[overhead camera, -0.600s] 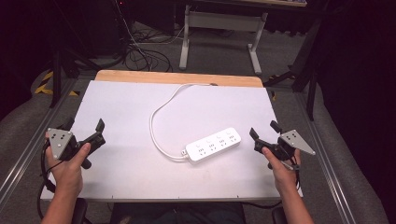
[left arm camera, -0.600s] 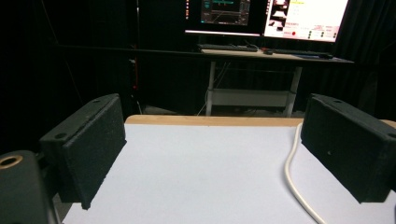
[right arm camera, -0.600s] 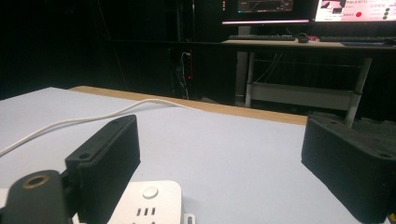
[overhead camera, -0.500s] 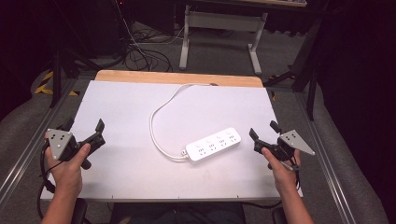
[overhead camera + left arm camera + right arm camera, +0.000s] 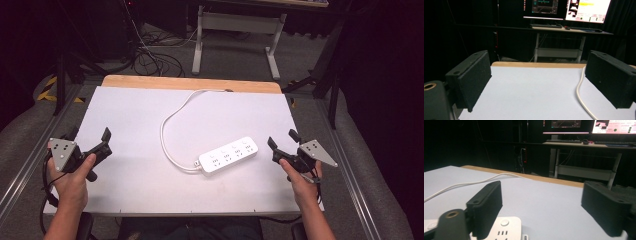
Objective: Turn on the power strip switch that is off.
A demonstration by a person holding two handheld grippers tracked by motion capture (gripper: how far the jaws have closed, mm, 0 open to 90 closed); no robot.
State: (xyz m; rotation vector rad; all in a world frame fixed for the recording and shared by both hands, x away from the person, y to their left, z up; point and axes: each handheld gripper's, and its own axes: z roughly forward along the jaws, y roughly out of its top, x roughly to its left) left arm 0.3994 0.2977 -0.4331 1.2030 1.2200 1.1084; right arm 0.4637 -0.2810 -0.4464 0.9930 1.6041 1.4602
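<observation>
**Both tongs spread, nothing in either**

Right now my left gripper [image 5: 91, 141] sits near the left edge of the white table [image 5: 135, 115], held in my left hand [image 5: 74, 172]. Its jaws stand wide apart with nothing between them; in the left gripper view [image 5: 537, 82] I see only bare tabletop between the two black pads, with a stretch of the white cable [image 5: 581, 96] running just inside the right-hand jaw.

My right gripper [image 5: 281, 139] is near the right edge of the table, held in my right hand [image 5: 299, 176], and its jaws are likewise spread and empty. In the right gripper view [image 5: 541, 207] the end of the white power strip [image 5: 501, 228] lies low in front of the left-hand jaw, just beside it, though I cannot tell whether the two touch.

From the high view the power strip [image 5: 228, 155] lies flat a little right of the table's middle, angled so its far end points toward the right gripper, near it but apart. Its cable [image 5: 167, 125] leaves the nearer end, loops left and then away to the table's far wooden edge [image 5: 190, 83]. The left gripper is well apart from the strip.

Beyond the table stands a desk [image 5: 571, 29] carrying lit monitors [image 5: 587, 10].
</observation>
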